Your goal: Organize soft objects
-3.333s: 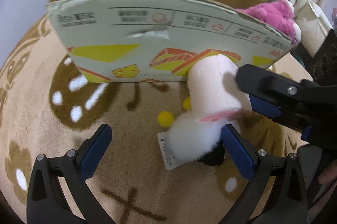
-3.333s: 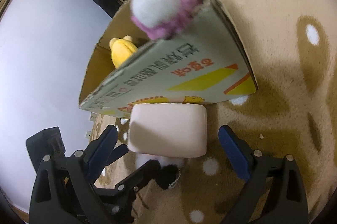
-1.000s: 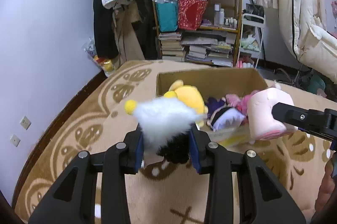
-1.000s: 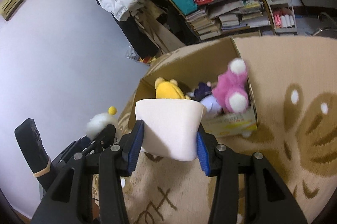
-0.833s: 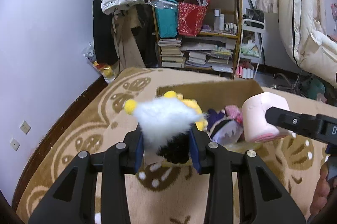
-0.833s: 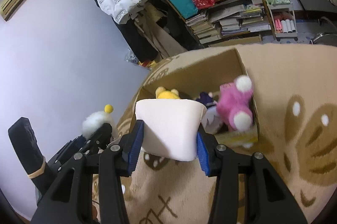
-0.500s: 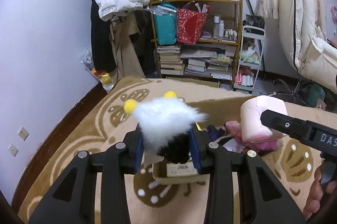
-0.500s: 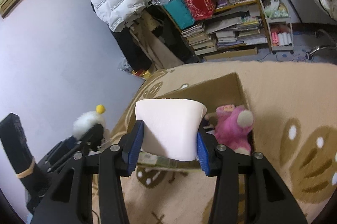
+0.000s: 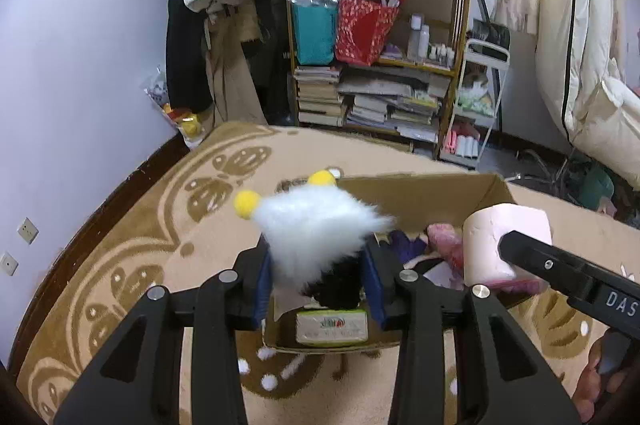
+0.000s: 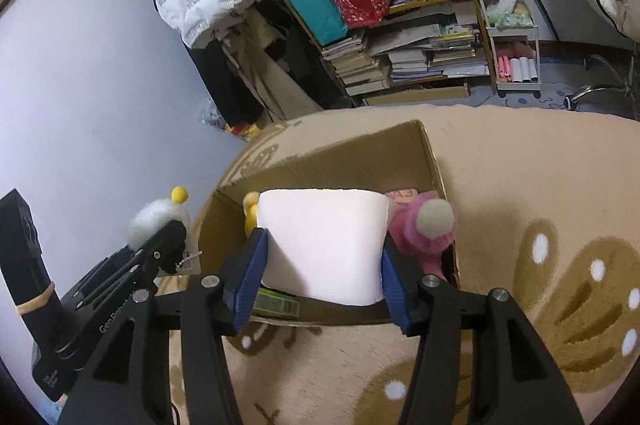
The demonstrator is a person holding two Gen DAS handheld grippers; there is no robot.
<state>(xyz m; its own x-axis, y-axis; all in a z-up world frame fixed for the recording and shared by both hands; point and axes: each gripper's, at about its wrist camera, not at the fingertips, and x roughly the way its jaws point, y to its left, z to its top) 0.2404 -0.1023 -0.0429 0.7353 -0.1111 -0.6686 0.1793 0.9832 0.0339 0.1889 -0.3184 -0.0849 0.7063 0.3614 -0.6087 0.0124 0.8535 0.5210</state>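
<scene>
Both grippers carry one toy above the cardboard box (image 10: 360,165): left gripper (image 9: 316,277) clamps its white fluffy end (image 9: 316,229), right gripper (image 10: 322,273) its pale pink end (image 10: 322,241). Probably next: lower, then release together.

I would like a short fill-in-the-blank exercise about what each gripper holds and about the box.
1. The left gripper is shut on a fluffy toy whose fur is ____.
2. The right gripper is shut on a pale ____ cushion.
3. The pink plush sits in a ____ box.

Missing words: white; pink; cardboard
</scene>
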